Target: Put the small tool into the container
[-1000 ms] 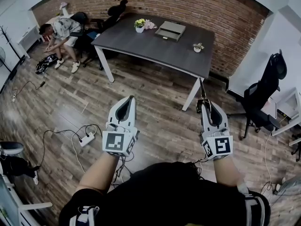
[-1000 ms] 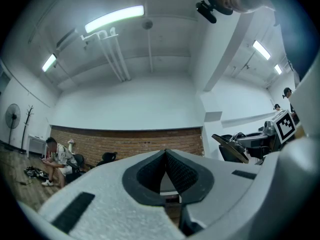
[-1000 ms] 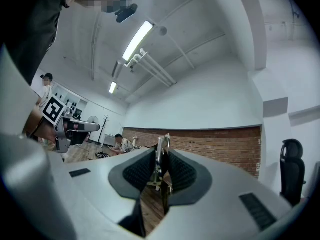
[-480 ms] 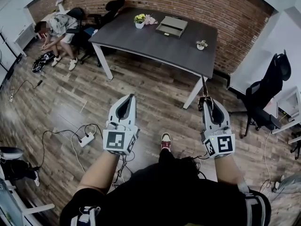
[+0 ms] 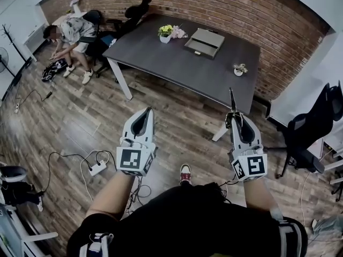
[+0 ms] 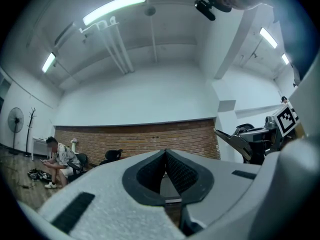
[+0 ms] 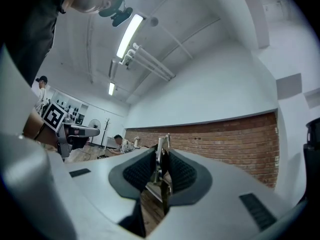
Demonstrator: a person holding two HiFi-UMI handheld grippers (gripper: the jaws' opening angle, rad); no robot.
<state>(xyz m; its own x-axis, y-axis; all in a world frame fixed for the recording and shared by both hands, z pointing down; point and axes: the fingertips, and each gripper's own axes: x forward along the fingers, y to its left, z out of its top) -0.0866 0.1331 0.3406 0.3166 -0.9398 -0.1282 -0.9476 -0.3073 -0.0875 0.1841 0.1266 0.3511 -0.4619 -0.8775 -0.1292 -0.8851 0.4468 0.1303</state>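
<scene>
A grey open container point(image 5: 204, 42) lies on the far side of the dark table point(image 5: 177, 63), well ahead of both grippers. My right gripper point(image 5: 236, 116) is shut on a small metal tool point(image 5: 231, 98), whose thin tip sticks out past the jaws toward the table's near right corner. In the right gripper view the tool point(image 7: 161, 156) stands upright between the black pads of that gripper point(image 7: 162, 151). My left gripper point(image 5: 148, 111) hangs over the wooden floor, short of the table, shut with nothing in it. Its pads meet at the tip in the left gripper view point(image 6: 165, 152).
A flower pot point(image 5: 165, 33) and a small plant point(image 5: 239, 68) stand on the table. A person point(image 5: 72, 31) sits at the back left beside black chairs point(image 5: 134, 15). A power strip point(image 5: 98, 168) with cables lies on the floor at left. An office chair point(image 5: 311, 138) stands at right.
The person has walked toward the table, so it sits nearer and further right in the head view. Both grippers went forward with them, the tool still gripped. A shoe now shows below.
</scene>
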